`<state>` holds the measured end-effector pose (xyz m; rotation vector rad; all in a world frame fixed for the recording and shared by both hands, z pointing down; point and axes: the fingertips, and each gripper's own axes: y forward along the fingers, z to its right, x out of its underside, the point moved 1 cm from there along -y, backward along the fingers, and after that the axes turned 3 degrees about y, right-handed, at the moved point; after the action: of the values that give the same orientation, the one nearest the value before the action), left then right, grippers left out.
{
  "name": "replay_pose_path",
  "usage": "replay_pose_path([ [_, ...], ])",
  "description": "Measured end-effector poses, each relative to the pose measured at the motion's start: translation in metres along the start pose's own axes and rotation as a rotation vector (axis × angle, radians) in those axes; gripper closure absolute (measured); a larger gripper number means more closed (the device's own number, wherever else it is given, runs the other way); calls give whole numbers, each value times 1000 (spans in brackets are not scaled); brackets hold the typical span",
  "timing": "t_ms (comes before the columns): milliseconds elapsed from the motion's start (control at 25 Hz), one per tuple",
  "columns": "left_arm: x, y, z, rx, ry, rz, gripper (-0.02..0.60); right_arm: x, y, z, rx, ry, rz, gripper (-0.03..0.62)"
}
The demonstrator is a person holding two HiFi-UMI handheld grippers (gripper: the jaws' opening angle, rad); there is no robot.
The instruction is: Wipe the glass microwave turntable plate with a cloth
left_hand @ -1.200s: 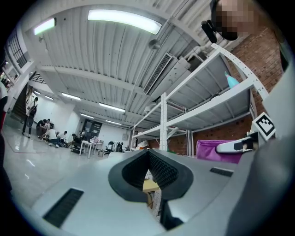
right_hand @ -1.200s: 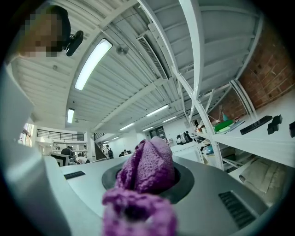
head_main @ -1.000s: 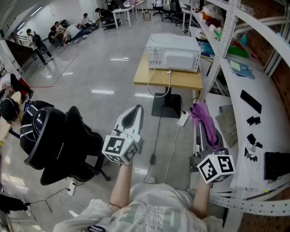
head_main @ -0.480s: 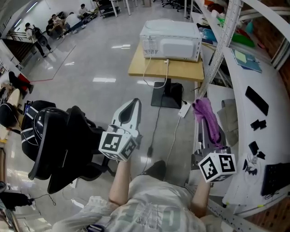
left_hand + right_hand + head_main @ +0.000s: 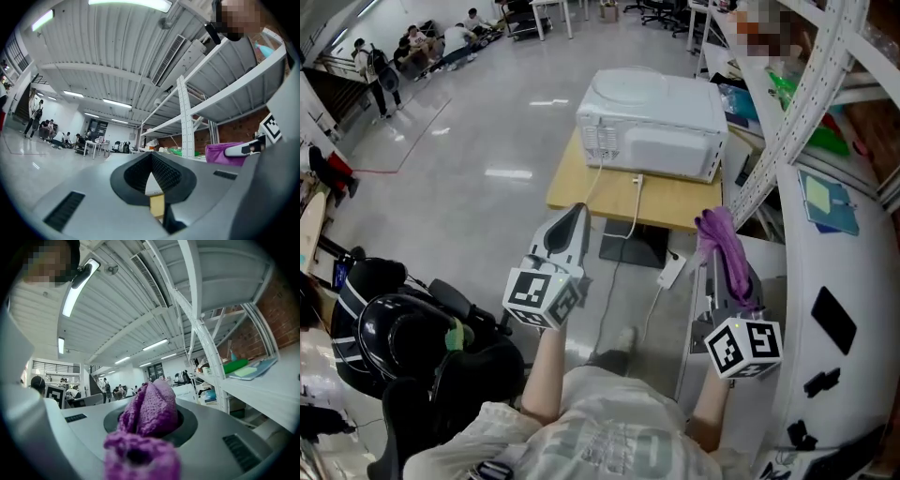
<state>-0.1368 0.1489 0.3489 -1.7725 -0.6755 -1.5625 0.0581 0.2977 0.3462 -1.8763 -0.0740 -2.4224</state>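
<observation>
My right gripper [image 5: 713, 267] clamped on purple cloth [image 5: 724, 246], carried ready for wiping; left gripper [image 5: 570, 220] jaws together, empty, free for the door, I judge; microwave [image 5: 656, 122] ahead on wooden table [image 5: 572, 192]; glass plate unseen, presumably inside.

microwave [image 5: 652, 117] front turned away, cloth [image 5: 151, 411] blurred at near end

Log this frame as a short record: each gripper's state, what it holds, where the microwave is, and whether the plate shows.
left gripper: jaws together, nothing between them
right gripper: shut on the purple cloth
microwave: on the table ahead of both grippers, back panel toward the person, cable hanging off the table edge
plate: not in view
wiping: not yet begun
</observation>
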Motion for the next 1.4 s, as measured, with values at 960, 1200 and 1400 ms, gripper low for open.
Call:
replay_pose_path([
  [960, 3, 295, -153, -167, 82, -17, 580, -51, 363, 82, -277, -89, -85, 543],
  [1200, 21, 338, -180, -118, 115, -135, 580, -49, 409, 93, -253, -59, -106, 543],
  [1400, 37, 360, -204, -73, 100, -210, 580, -47, 434, 88, -231, -59, -109, 543],
])
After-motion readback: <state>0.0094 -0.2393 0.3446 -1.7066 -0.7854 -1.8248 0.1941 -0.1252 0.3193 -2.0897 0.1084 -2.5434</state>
